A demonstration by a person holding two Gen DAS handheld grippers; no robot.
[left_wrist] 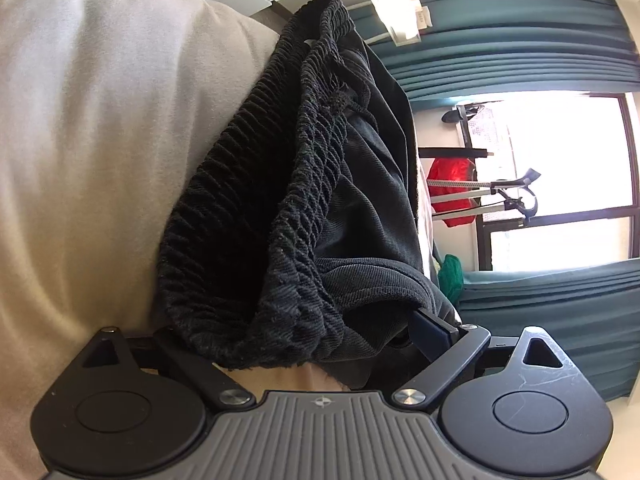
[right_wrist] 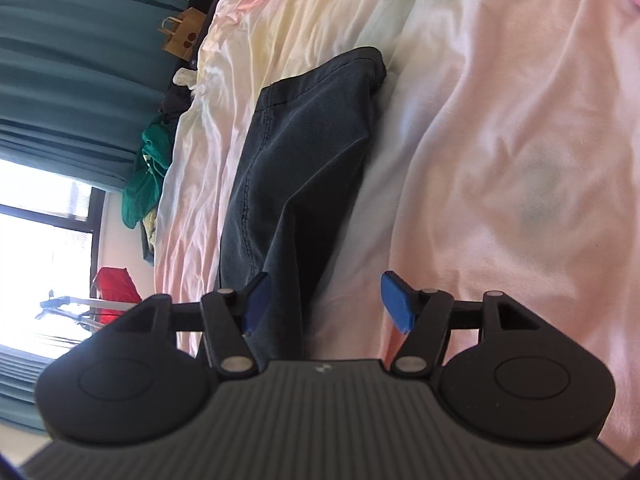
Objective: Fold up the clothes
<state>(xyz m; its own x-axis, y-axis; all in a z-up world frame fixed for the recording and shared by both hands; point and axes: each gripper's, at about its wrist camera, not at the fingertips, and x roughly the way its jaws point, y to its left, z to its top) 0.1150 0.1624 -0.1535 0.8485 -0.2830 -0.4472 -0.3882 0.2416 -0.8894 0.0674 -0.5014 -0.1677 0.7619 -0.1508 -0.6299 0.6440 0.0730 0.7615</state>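
Black shorts [left_wrist: 360, 208] with a ribbed elastic waistband [left_wrist: 248, 184] lie on a cream bed sheet [left_wrist: 80, 140]. My left gripper [left_wrist: 304, 336] stands wide, with the bunched waistband between its fingers. One blue fingertip [left_wrist: 430, 330] pokes out under the cloth; the other is hidden by it. In the right wrist view the dark leg of the shorts [right_wrist: 312, 140] stretches away over the pale pink and cream sheet [right_wrist: 500, 160]. My right gripper [right_wrist: 326, 300] is open, its left pad [right_wrist: 256, 300] over the near end of the cloth and nothing pinched.
Teal curtains [left_wrist: 520, 40] frame a bright window [left_wrist: 560, 180] beyond the bed. A red item [left_wrist: 452, 184] hangs near a metal stand. Green cloth [right_wrist: 148, 176] and a brown paper bag [right_wrist: 182, 38] sit past the bed's far side.
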